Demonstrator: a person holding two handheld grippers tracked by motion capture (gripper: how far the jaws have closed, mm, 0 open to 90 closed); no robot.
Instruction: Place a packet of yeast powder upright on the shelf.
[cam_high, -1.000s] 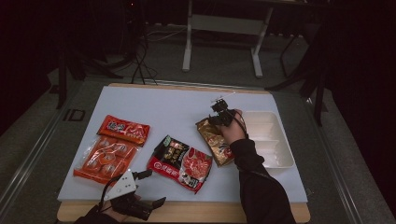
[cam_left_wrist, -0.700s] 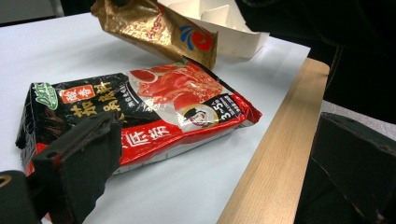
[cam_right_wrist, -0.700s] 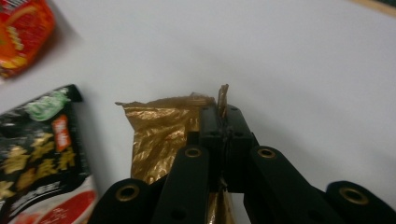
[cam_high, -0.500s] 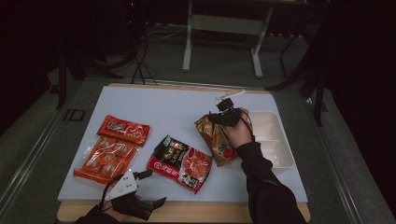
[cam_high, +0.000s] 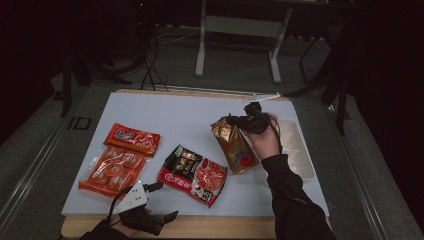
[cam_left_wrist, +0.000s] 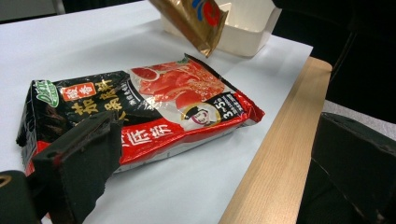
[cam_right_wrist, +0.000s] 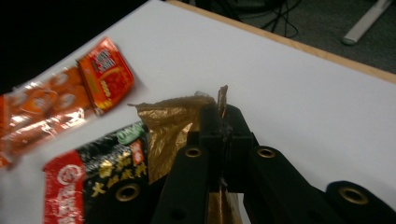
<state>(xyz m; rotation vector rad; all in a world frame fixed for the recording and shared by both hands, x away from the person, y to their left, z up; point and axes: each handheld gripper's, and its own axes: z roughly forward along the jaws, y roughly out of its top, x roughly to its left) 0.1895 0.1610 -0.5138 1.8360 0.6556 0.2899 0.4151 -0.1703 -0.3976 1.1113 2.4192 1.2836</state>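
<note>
Right gripper (cam_right_wrist: 223, 122) pinching gold packet (cam_right_wrist: 173, 126) by its top edge, seen close in right gripper view; left gripper (cam_high: 150, 207) spread, near edge; packet's lower end cut off there.

place: lab or studio recording room | evidence: dark surroundings, white-topped table (cam_high: 165, 112), cables on floor (cam_high: 150, 65), metal stand legs (cam_high: 235, 47) beyond hand-held gripper (cam_high: 252, 121)

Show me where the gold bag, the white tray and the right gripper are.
gold bag (cam_high: 235, 145): high view, middle of its face.
white tray (cam_high: 300, 155): high view, bare floor.
right gripper (cam_right_wrist: 223, 122): right gripper view, between fingertips.
</note>
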